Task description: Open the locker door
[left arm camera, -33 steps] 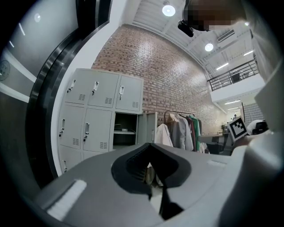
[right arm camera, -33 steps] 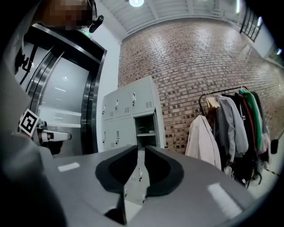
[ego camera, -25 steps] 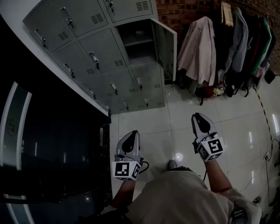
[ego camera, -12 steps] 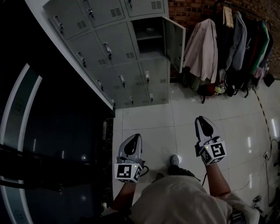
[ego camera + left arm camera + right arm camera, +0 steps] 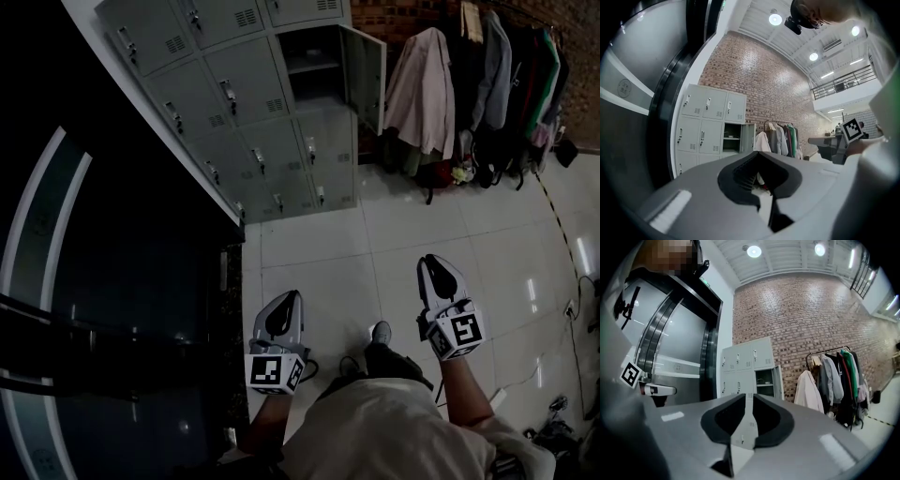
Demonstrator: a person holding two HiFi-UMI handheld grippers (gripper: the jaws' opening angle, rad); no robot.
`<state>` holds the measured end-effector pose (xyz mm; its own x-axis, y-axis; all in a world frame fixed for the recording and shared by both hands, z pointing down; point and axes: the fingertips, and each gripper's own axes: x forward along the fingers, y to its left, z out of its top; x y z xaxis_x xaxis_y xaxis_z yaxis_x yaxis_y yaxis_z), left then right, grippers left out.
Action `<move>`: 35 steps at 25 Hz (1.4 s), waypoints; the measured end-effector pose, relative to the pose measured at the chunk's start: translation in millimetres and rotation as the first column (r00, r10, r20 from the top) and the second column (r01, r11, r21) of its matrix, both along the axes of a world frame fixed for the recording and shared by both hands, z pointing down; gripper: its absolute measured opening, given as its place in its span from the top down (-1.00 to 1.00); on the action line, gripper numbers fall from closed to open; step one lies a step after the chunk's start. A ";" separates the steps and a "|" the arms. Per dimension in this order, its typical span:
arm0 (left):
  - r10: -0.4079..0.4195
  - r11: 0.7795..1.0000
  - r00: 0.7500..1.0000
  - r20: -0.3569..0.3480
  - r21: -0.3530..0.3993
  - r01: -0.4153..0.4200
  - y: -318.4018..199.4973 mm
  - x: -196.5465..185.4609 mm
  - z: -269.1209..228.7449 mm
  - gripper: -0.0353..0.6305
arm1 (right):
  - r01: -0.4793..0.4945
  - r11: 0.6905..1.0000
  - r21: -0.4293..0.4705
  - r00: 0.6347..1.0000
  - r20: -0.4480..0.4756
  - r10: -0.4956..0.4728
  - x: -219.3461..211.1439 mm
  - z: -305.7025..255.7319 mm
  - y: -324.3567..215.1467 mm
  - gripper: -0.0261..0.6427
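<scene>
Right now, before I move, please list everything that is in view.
grey metal locker bank: one, grey, upper left
open metal locker door: one, grey, bank's right column
hanging cloth coats: several, pink, grey, green, dark; rack right of lockers
glossy tiled floor: one, white, centre
dark glossy wall panel: one, black, left
left gripper: one, grey, lower centre, tips together, empty
right gripper: one, grey, lower right, jaws slightly apart, empty

Cloakroom: steel lockers (image 5: 248, 89), hanging coats (image 5: 424, 89)
</scene>
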<state>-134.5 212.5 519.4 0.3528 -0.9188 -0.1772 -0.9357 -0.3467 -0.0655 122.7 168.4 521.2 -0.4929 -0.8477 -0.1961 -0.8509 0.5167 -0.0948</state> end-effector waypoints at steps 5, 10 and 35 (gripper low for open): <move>-0.005 1.000 1.000 0.004 0.008 0.005 14.7 1.5 -1.4 0.65 | 0.001 1.000 -0.015 0.999 -0.044 -0.002 -3.3 -6.2 29.7 0.81; -0.003 1.000 1.000 -0.005 0.012 0.003 11.0 7.6 -9.6 0.65 | -0.017 0.999 0.032 1.000 0.013 0.017 5.1 -27.9 33.6 0.92; 0.010 1.000 1.000 0.001 -0.015 -0.010 -18.9 54.0 -0.7 0.60 | 0.037 0.999 0.014 0.999 0.033 -0.037 30.7 -29.1 9.1 0.92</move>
<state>-80.5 193.6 518.7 0.3619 -0.9179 -0.1629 -0.9322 -0.3567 -0.0612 153.4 177.5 492.0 -0.5171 -0.8260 -0.2243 -0.8276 0.5494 -0.1151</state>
